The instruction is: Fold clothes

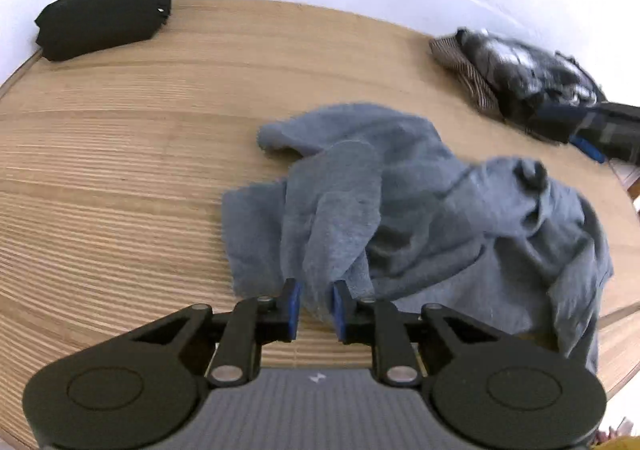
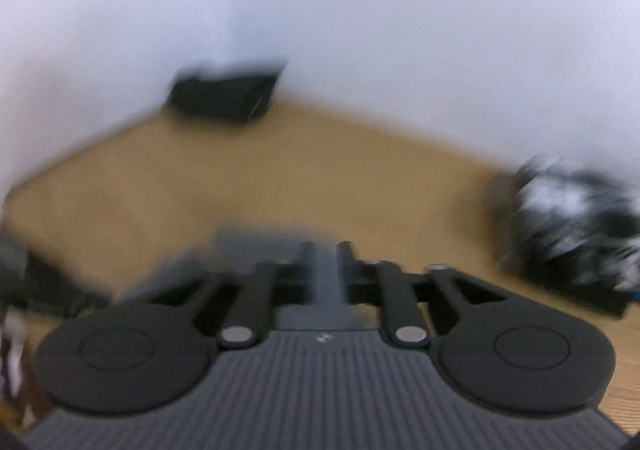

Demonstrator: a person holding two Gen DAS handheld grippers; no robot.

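Observation:
A crumpled grey-blue garment (image 1: 400, 206) lies on the wooden table (image 1: 120, 170), right of centre in the left wrist view. My left gripper (image 1: 316, 304) is shut on a bunched fold of the garment at its near edge. The right wrist view is heavily motion-blurred. My right gripper (image 2: 325, 262) has its fingers close together with grey-blue cloth (image 2: 276, 240) between and under them. In the left wrist view the right gripper (image 1: 600, 130) shows at the far right, by the garment's raised part.
A folded black garment (image 1: 104, 14) lies at the table's far left corner by the white wall; it also shows in the right wrist view (image 2: 224, 94). A pile of dark and striped clothes (image 1: 512, 66) sits at the far right, also blurred in the right wrist view (image 2: 576, 226).

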